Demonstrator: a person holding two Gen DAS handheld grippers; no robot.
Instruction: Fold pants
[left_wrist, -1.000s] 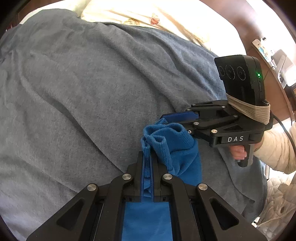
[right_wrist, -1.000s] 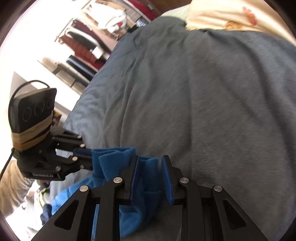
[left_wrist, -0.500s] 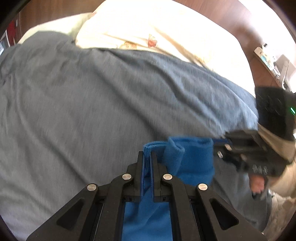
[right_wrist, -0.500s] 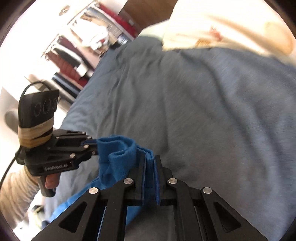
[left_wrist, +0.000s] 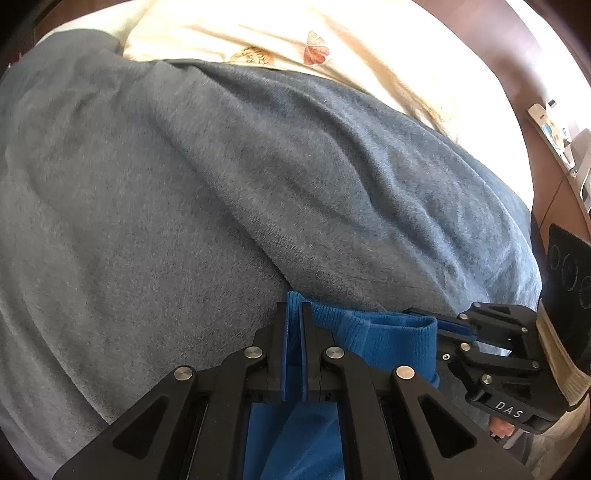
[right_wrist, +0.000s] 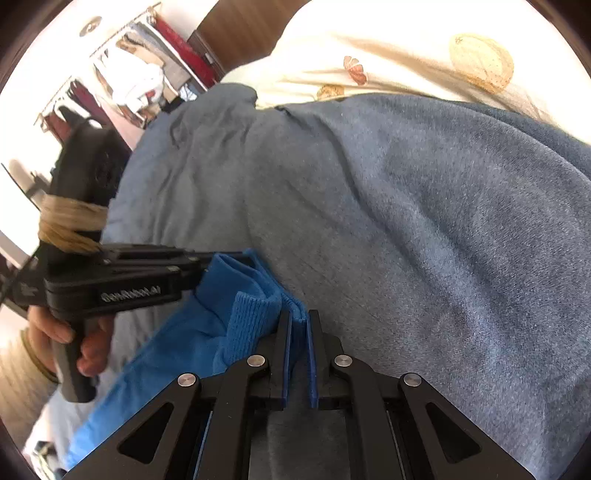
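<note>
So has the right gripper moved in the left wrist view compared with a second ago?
Yes. The right gripper now sits lower and further right against the grey blanket, shut on the blue pants.

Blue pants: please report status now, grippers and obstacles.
Left gripper and right gripper both shut on blue pants, ribbed band stretched between. Grey blanket ahead, nothing blocking.

You've got strong daylight blowing out the top of both views: the cream pillow is nearly white, and the clothes rack in the right wrist view is washed out too. The grey blanket is evenly lit, with soft shadows in its folds. Fisheye bends everything and leaves dark corners. Your left gripper is smeared with motion blur in the right wrist view.
</note>
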